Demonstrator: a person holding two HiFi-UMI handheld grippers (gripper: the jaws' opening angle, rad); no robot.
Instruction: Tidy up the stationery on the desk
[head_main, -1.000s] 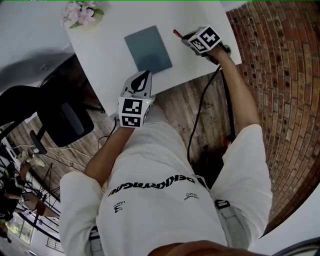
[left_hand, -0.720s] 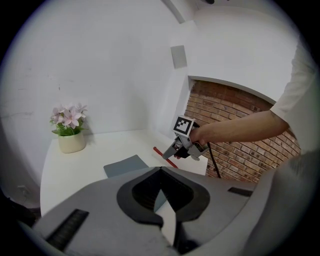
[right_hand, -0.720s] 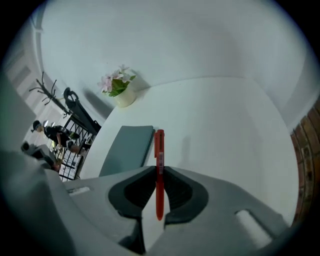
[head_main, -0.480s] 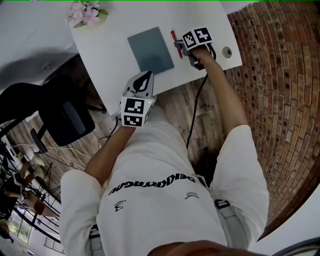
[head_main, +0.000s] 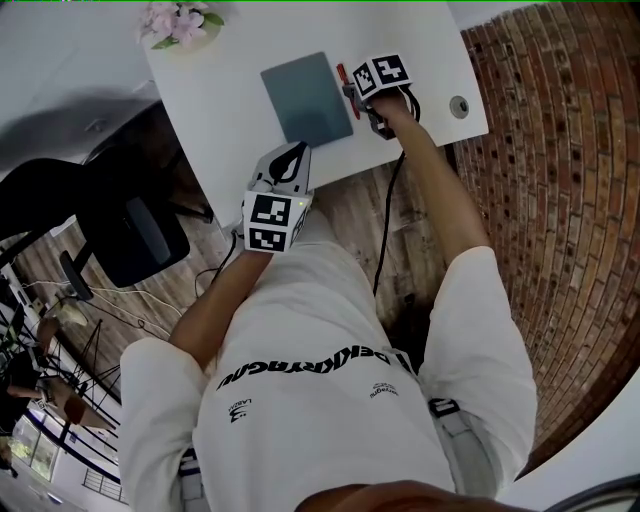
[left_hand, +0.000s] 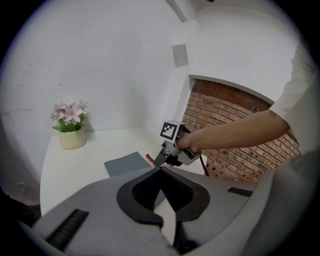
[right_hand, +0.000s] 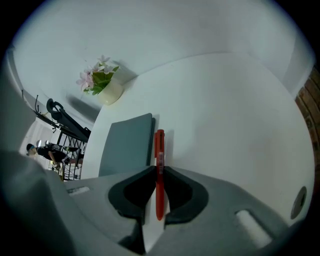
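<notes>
A red pen is pinched between the jaws of my right gripper, shut on its lower half. The pen points away, parallel to the right edge of a grey notebook and just beside it. In the head view the right gripper is over the white desk, with the pen sticking out next to the notebook. My left gripper hovers at the desk's front edge, shut and empty. The left gripper view shows its jaws closed, with the right gripper beyond.
A pot of pink flowers stands at the far left corner of the desk. A round cable grommet sits near the right edge by the brick wall. A black chair stands left of the desk.
My right gripper has carried the red pen leftward from the desk's right part to the notebook's right edge. The left gripper has stayed put.
</notes>
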